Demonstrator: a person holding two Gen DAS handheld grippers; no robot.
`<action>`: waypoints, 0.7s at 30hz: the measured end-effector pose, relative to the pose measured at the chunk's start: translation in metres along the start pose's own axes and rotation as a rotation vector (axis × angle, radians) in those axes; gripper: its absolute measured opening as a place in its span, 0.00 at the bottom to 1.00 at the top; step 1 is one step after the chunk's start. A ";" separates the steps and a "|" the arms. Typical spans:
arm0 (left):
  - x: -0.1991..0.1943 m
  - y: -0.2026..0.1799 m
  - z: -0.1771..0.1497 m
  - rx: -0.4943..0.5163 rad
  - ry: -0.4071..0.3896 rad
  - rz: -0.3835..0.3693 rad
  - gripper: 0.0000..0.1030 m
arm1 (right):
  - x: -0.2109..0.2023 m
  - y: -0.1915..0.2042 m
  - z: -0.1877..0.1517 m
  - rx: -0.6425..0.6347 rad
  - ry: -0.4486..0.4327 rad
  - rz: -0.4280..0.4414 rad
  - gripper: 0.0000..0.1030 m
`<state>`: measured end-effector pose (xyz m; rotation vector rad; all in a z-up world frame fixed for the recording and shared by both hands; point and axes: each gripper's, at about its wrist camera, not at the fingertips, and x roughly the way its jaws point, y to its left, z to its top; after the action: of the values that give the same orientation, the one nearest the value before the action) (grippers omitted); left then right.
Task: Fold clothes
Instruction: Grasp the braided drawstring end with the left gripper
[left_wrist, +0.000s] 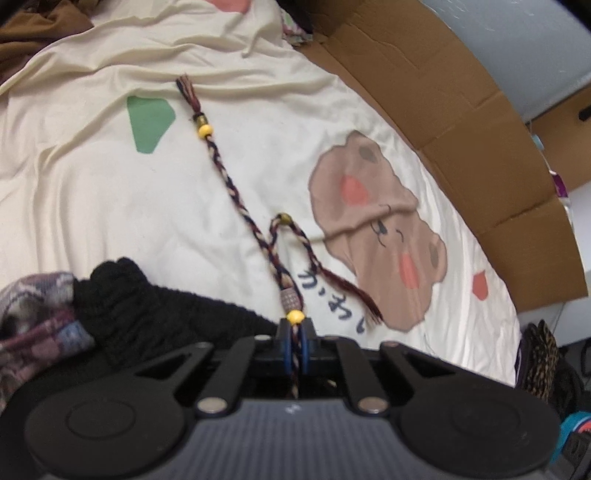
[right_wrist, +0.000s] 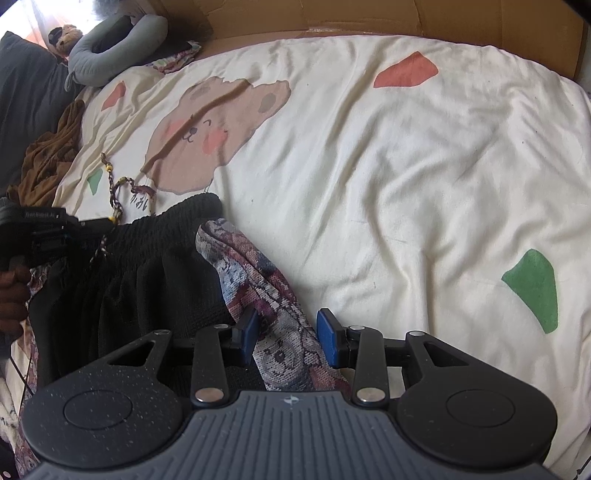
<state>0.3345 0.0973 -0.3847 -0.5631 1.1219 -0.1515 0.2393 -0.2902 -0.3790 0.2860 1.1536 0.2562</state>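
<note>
On the left side of the bed (right_wrist: 369, 147), my left tool (left_wrist: 295, 341) was clamped tight on the braided drawstring (left_wrist: 236, 195) of the garment, just behind a yellow bead (left_wrist: 295, 316). The rest of that cord lay loose over the cream bedsheet (left_wrist: 110, 206), running away to a tassel (left_wrist: 185, 86) near a green patch, with a second end looped back beside the printed bear (left_wrist: 373, 229). I judged I held the cord so as to pull it clear of the cloth before folding, since a stray string would bunch inside a fold.

Just to the right of that tool lay the black elastic waistband (right_wrist: 173, 221), gathered and crumpled, not yet flattened. It sat on the sheet with the patterned fabric (right_wrist: 258, 280) of the same garment, apparently trousers, spilling out beside it.

Further right, my right tool (right_wrist: 290, 338) stood partly open, its blue pads (right_wrist: 330, 341) on either side of a ridge of that patterned fabric. The left pad seemed to touch the cloth; the right pad looked to be just clear of it, so I would not call it a grip yet. I judged it was placed there to take the fabric once the waist was sorted out.

To the far right the sheet lay wrinkled and bare, which left room to spread the garment flat.
</note>
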 end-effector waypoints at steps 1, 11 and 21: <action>0.001 0.000 0.002 0.002 -0.004 0.002 0.06 | 0.000 0.000 0.000 -0.001 0.001 0.000 0.41; 0.019 0.003 0.013 0.004 -0.011 0.040 0.08 | 0.001 -0.002 -0.001 -0.002 0.007 -0.003 0.45; 0.024 -0.021 0.006 0.163 -0.017 0.102 0.19 | 0.001 -0.002 -0.001 -0.002 0.008 -0.003 0.45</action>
<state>0.3540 0.0716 -0.3919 -0.3613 1.1083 -0.1480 0.2387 -0.2918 -0.3815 0.2820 1.1621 0.2558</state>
